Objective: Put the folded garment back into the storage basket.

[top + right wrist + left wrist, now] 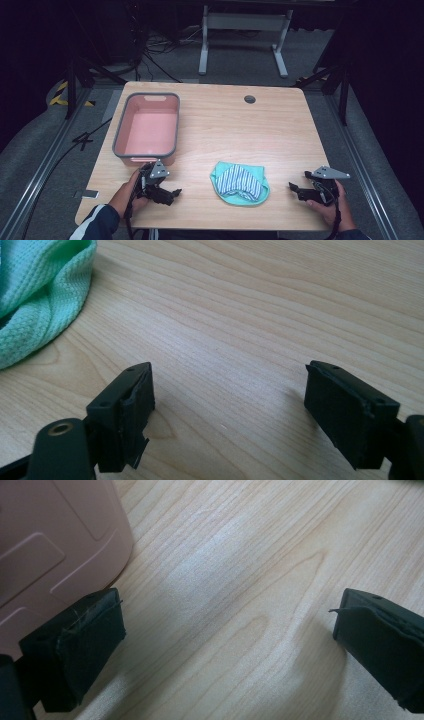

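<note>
Your left tool [172,192] has its jaws spread wide and holds nothing; in the left gripper view you see bare wood between the two black pads. It rests low over the table, just in front of the pink plastic basin with the grey rim [146,125], which stands at 12 o'clock from it. Your right tool [295,188] is also wide apart and empty, with only wood grain between its jaws in the right gripper view.

Between the two tools lies the crumpled mint-green knitted cloth with a blue and white striped panel [240,183], near the front edge of the light wooden table [235,125]. From the left tool it is at 3 o'clock, from the right tool at 9 o'clock, and both tools are apart from it. In the right gripper view its green edge [35,300] sits at 10 o'clock from the jaws.

I think the risk is a thin grip. If you pinch only one top fold, the rest can unroll, hang down and catch on the basin rim, or slip off the front edge. If a tool comes down too steep, the pads may press on the wood and only push the cloth away.

The long axis of the cloth runs about 10 o'clock to 4 o'clock, and the striped panel follows that line. The bundle has no clear front end, so I cannot tell you which way it points.
</note>
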Demonstrator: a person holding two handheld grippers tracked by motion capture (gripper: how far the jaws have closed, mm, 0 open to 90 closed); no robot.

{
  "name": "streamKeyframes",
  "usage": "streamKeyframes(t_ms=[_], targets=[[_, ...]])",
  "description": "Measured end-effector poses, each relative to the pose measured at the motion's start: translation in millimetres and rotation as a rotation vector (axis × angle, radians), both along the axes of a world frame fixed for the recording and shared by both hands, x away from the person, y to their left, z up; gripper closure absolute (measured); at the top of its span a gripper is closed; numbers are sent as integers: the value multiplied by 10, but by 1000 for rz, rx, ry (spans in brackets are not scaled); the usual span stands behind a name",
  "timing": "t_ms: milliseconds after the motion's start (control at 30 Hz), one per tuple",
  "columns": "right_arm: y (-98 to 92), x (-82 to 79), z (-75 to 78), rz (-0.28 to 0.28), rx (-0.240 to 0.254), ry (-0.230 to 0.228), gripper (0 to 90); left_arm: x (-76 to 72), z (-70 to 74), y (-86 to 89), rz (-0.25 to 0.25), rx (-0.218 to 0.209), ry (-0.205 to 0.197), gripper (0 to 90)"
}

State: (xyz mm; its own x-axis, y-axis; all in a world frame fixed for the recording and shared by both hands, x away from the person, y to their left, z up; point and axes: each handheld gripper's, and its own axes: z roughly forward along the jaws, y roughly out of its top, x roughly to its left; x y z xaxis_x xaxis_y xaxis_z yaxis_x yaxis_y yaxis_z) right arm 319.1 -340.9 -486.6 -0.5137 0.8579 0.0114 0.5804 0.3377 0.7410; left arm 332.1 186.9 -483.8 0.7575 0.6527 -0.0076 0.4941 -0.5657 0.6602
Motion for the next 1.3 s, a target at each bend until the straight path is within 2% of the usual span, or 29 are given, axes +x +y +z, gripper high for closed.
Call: streamKeyframes(t_ms=[200, 300, 333, 400, 467, 567, 600, 633, 667, 700, 767, 833, 900, 967, 1033, 1100, 1133, 1233, 1267, 1300], targets=[[1, -1, 0, -2, 0, 0, 205, 2, -8, -6, 0, -13, 6, 2], [2, -1, 0, -3, 0, 1, 205, -1, -2, 4, -8, -1, -4, 3], [2, 0, 1, -3, -1, 1, 205, -14, -6, 3, -7, -11, 4, 4], [3, 4, 1, -2, -1, 1, 205, -21, 0, 13, -29, -15, 1, 22], [10, 19, 12, 0, -8, 9, 206, -4, 10, 30, -80, -8, 3, 40], [32, 40, 39, -5, -20, 31, 237, 22, 39, -5, -88, 14, 20, 49], [39, 44, 44, -5, -21, 35, 252, 20, 65, -26, -94, 18, 15, 85], [50, 52, 57, -7, -21, 39, 291, 13, 77, -44, -106, 14, 9, 195], [61, 54, 67, -8, -18, 41, 292, 6, 88, -75, -117, 22, -1, 230], [72, 58, 84, -4, -13, 39, 286, 7, 95, -113, -123, 37, -12, 221], [109, 59, 136, -6, 17, 32, 292, 26, 94, -171, -130, 27, 3, 217], [164, 52, 197, 8, 15, 20, 301, 59, 96, -228, -146, 24, 10, 244], [245, 37, 258, 24, 38, 21, 312, 84, 115, -296, -154, 30, 2, 262], [362, 21, 317, 47, 38, 22, 323, 108, 146, -380, -163, 20, -1, 284], [402, 21, 330, 54, 34, 22, 325, 129, 156, -428, -174, 15, -7, 287], [560, 38, 357, 87, 18, 22, 337, 179, 181, -522, -192, 12, -14, 291], [611, 55, 359, 93, 14, 32, 343, 218, 196, -573, -192, -3, -11, 303], [724, 99, 363, 104, 1, 36, 363, 273, 212, -654, -197, -11, -12, 306], [789, 134, 371, 127, 23, 39, 373, 317, 221, -742, -200, -19, -27, 307], [820, 151, 371, 131, 24, 38, 379, 317, 221, -742, -200, -19, -27, 307]])
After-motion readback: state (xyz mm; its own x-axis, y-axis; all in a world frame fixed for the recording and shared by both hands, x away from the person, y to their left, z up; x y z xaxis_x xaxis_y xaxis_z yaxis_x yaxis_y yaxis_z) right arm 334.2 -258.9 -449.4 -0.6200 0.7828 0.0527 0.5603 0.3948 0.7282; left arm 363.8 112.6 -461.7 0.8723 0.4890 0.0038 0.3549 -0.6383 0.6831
